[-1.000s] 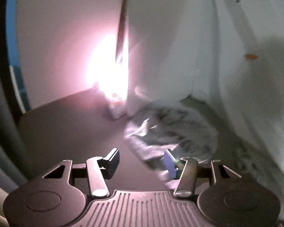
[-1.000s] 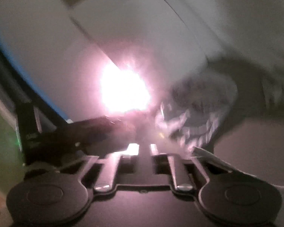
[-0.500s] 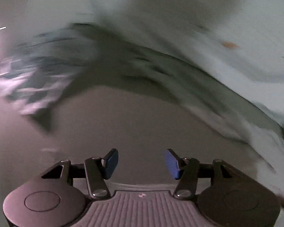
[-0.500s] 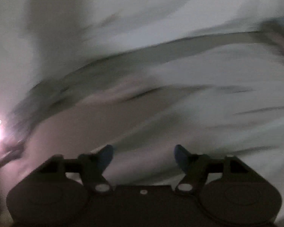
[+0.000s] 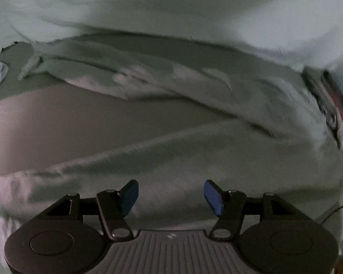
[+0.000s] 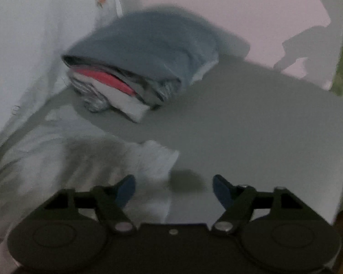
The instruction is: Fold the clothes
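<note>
Folded clothes stack [image 6: 139, 68], R view mostly.

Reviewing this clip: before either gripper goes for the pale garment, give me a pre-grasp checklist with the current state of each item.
1. Left gripper empty: ok, jaws apart, nothing between them; they have just been opening.
2. Right gripper empty: ok, jaws apart, only bare surface between them; they have just been closing.
3. Pale garment within the left wrist view: ok, it lies rumpled ahead of the fingers.
4. Garment corner visible to the right wrist view: ok, just ahead of its left finger.
5. Folded stack apart from the garment: ok, bare surface between them.
6. Garment spread flat: not ok, creased and bunched.
</note>
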Action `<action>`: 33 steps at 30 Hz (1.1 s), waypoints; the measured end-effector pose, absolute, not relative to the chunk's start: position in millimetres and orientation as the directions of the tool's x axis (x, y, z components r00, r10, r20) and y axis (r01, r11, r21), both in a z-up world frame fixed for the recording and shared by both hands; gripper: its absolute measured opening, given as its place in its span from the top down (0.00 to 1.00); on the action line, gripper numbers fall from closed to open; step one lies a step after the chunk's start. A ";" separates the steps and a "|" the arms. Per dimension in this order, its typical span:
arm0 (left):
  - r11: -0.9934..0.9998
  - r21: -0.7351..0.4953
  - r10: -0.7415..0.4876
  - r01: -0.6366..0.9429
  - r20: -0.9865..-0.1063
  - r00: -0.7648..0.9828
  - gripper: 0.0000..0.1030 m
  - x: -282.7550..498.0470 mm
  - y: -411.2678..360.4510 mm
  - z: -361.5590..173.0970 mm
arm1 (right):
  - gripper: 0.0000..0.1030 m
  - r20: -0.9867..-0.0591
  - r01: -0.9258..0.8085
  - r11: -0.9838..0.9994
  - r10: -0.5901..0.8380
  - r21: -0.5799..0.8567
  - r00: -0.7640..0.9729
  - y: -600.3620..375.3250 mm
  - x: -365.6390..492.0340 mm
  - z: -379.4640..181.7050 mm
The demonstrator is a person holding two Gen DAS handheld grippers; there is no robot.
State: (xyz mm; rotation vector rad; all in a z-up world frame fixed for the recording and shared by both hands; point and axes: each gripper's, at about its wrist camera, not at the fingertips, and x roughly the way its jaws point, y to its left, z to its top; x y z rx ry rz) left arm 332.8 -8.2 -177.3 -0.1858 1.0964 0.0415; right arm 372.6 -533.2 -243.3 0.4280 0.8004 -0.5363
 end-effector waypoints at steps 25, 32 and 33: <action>0.861 0.158 0.314 -0.484 -0.912 0.262 0.29 216.5 137.4 -214.2 | 0.33 -0.733 0.414 0.899 -0.376 -0.142 0.566 -432.8 348.3 -222.8; 0.922 0.386 0.334 0.027 -0.828 0.451 0.28 177.8 161.4 -238.8 | 0.30 -0.724 0.261 0.935 -0.351 -0.240 0.594 -273.7 293.9 -219.6; 0.905 0.411 0.310 0.107 -0.813 0.493 0.28 171.4 162.2 -240.7 | 0.30 -0.726 0.248 0.939 -0.342 -0.239 0.596 -253.3 285.1 -220.3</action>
